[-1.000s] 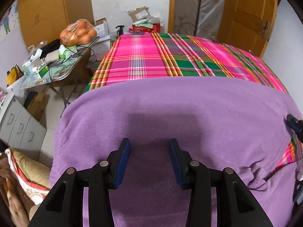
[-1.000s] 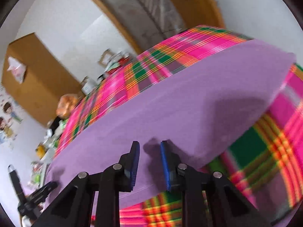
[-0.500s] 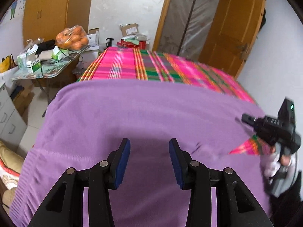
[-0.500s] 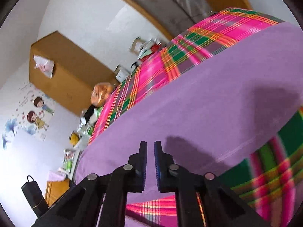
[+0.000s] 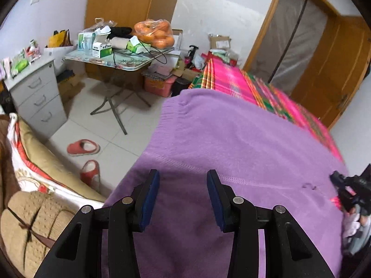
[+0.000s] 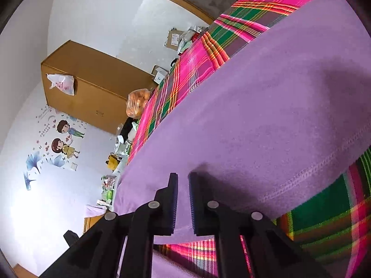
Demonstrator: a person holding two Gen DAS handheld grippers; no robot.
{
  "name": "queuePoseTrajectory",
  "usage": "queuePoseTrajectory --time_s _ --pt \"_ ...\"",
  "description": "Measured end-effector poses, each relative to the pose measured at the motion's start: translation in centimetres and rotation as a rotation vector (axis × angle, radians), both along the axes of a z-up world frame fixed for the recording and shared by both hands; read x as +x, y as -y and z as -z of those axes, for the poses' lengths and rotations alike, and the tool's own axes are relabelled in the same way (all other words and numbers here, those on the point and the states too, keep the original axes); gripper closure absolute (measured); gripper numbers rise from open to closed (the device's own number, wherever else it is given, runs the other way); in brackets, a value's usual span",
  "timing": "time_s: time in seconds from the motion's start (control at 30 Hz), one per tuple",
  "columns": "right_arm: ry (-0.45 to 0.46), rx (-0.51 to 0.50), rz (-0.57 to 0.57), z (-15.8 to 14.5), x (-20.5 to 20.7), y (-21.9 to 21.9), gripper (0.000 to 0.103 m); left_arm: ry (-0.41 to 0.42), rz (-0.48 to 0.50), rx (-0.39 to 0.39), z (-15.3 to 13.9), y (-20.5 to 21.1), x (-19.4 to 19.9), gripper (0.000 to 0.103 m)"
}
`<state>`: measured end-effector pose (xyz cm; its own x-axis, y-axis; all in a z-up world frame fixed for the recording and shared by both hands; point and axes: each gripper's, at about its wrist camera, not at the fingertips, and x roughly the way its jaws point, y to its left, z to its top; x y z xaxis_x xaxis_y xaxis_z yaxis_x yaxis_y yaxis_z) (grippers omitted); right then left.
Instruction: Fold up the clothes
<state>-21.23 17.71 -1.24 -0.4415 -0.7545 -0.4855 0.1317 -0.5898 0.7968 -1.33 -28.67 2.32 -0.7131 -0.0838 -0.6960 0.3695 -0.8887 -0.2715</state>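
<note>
1. A bed covered in a pink, green and orange plaid sheet (image 5: 234, 85) fills the right side of the room and runs away toward the wooden door at the far right.
2. A purple knitted garment (image 5: 231, 143) lies spread flat over the near part of the plaid sheet, its ribbed hem hanging at the bed's left edge.
3. A folding table with a glass top (image 5: 120, 63) stands far left on the tiled floor, loaded with boxes and a bag of oranges (image 5: 154, 33).
4. The left gripper (image 5: 183, 197) hovers over the garment's near left part, jaws apart and gripping nothing.
5. The right gripper (image 6: 183, 199) is clenched on the garment's near edge, the purple cloth pinched between its narrow jaws.
6. Two red slippers (image 5: 83, 147) lie on the floor left of the bed.
</note>
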Motion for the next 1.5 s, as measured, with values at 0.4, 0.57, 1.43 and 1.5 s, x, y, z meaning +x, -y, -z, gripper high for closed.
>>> queuePoseTrajectory --time_s 0.4,0.57,1.43,1.5 --pt "-0.003 0.000 -0.001 0.3 0.0 -0.3 0.094 0.010 -0.070 -0.008 1.0 1.6 4.1 0.057" --pt "-0.004 -0.006 0.001 0.4 0.0 -0.4 0.094 -0.044 -0.056 -0.014 -0.8 0.1 4.7 0.057" --pt "-0.052 0.374 -0.118 -2.6 -2.3 4.9 0.091 0.130 0.228 -0.235 0.6 -12.6 -7.9 0.048" --pt "-0.043 0.388 -0.134 -2.5 -4.2 5.3 0.100 0.125 0.228 -0.220 0.6 -12.3 -8.0 0.048"
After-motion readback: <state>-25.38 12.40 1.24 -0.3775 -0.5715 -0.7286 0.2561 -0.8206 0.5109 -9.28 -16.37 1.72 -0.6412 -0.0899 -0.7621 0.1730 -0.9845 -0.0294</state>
